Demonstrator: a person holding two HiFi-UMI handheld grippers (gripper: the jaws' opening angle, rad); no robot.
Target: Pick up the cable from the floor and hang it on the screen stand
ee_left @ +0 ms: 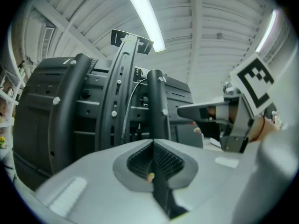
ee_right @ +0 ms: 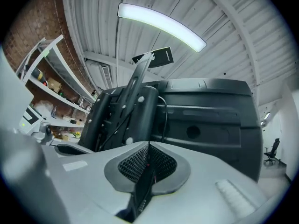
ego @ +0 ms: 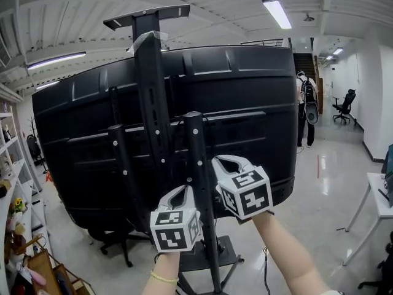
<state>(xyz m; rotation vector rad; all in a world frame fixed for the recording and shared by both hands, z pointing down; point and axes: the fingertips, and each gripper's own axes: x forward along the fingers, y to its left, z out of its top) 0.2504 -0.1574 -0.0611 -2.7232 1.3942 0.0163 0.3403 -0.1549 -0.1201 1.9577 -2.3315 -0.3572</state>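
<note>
head view, screen stand: standing on the floor, carrying the screen with its back toward the camera, so offering uprights and brackets as hanging places.
head view, left gripper: pointing level at the stand, low and just left of the nearer post, touching nothing discernible.
head view, right gripper: pointing level too, just right of that same post and slightly higher, carrying nothing visible.
left gripper view, jaws: lying together with pads meeting, clamping nothing; probably staying closed for want of anything to carry.
left gripper view, cable: showing as a thin line arching off near the top of the post and dropping between the uprights, well apart from the gripper; seemingly draped there and relying on its own weight to stay on.
left gripper view, right gripper: reaching in from the right edge, apart from the post and from the cable.
right gripper view, jaws: lying together as well, pads meeting, nothing between them.
right gripper view, cable: hanging as a thin dark line just beside the post against the back of the screen, out of the gripper's reach; possibly the same line, though hard to confirm.
task, judged: appearing close to finished, with hanging apparently done and both grippers free of the stand.
</note>
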